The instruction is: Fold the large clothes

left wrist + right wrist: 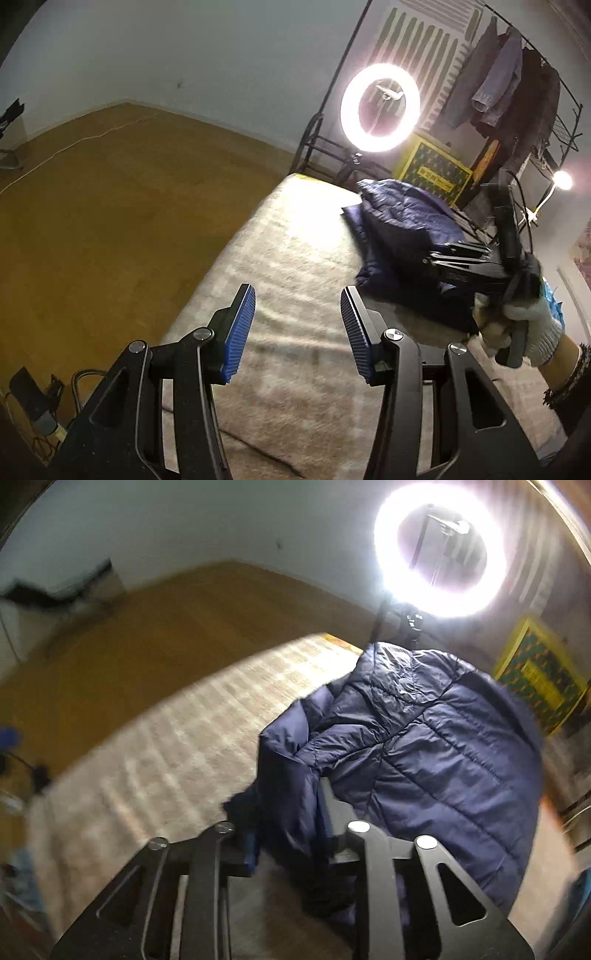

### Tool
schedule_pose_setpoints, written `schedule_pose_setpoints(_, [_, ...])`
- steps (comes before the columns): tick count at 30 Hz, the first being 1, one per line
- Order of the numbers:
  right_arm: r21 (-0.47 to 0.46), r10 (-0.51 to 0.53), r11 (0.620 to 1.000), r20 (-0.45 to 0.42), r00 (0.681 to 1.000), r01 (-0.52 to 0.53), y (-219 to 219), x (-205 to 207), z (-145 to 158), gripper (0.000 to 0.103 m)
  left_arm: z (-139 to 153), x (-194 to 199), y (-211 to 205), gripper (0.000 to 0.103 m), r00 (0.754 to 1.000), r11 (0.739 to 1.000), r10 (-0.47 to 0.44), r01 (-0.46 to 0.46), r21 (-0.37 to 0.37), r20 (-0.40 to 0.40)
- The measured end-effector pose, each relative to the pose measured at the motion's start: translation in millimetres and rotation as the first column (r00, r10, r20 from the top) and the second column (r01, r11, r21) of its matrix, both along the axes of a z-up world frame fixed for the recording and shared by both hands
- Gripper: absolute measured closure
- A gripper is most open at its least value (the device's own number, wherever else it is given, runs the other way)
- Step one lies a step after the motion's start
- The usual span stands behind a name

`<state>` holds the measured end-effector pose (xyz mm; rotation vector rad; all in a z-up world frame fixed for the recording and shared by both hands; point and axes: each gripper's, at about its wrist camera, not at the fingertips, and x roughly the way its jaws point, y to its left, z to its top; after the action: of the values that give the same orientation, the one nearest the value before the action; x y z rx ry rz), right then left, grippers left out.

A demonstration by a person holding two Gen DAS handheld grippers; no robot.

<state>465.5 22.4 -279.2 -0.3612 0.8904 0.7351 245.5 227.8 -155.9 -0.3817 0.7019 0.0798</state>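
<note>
A navy quilted puffer jacket (424, 746) lies bunched on a beige rug-covered surface (166, 746). My right gripper (288, 834) is shut on a fold of the jacket's near edge; the cloth hides its fingertips. In the left wrist view the jacket (402, 225) lies at the far right, and the right gripper (436, 258), held by a gloved hand (532, 328), reaches into it. My left gripper (297, 328) is open and empty, with its blue pads (240, 332) above the beige surface (280, 236), left of the jacket.
A lit ring light (380, 107) stands beyond the surface's far end. A clothes rack with hanging garments (509, 85) and a yellow-green box (432, 170) stand at the back right. Wooden floor (110, 206) lies to the left, with cables (77, 387).
</note>
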Motion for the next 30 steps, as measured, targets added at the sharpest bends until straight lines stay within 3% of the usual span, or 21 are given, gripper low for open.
schedule_pose_setpoints(2, [0.122,0.015,0.993,-0.057,0.998,-0.008,-22,-3,17,0.064,7,12,-6,0.054,1.000,1.000,-0.023,0.023,-0.011,0.012])
schedule_pose_setpoints(6, [0.358,0.010,0.933,-0.097,0.995,0.026,-92,-11,51,0.064,21,46,-30,0.054,0.995,0.995,-0.099,0.099,0.006,0.022])
schedule_pose_setpoints(10, [0.272,-0.184,0.945,-0.019,0.983,0.182,-132,5,55,0.064,30,100,-68,0.054,0.983,0.982,-0.185,0.184,0.038,0.020])
schedule_pose_setpoints(14, [0.245,-0.263,0.930,-0.073,0.962,0.273,-157,24,31,0.064,16,156,-111,0.054,0.962,0.958,-0.272,0.272,0.086,-0.011])
schedule_pose_setpoints(17, [0.179,-0.264,0.946,-0.063,0.963,0.271,-159,26,7,0.064,-18,181,-125,0.054,0.953,0.951,-0.285,0.294,0.090,-0.108])
schedule_pose_setpoints(20, [0.124,-0.238,0.962,-0.064,0.969,0.244,-161,26,-21,0.064,-68,189,-123,0.053,0.939,0.948,-0.238,0.280,0.152,-0.248])
schedule_pose_setpoints(22, [0.080,-0.207,0.974,-0.066,0.976,0.212,-159,27,-37,0.064,-96,185,-112,0.050,0.931,0.958,-0.217,0.260,0.117,-0.293])
schedule_pose_setpoints(27, [-0.001,-0.118,0.993,-0.061,0.991,0.119,-149,28,-31,0.064,-85,174,-112,0.050,0.929,0.945,-0.245,0.293,0.149,-0.277])
schedule_pose_setpoints(30, [0.113,-0.109,0.986,-0.101,0.989,0.121,-172,39,-8,0.064,-62,169,-105,0.051,0.939,0.950,-0.268,0.295,0.105,-0.216])
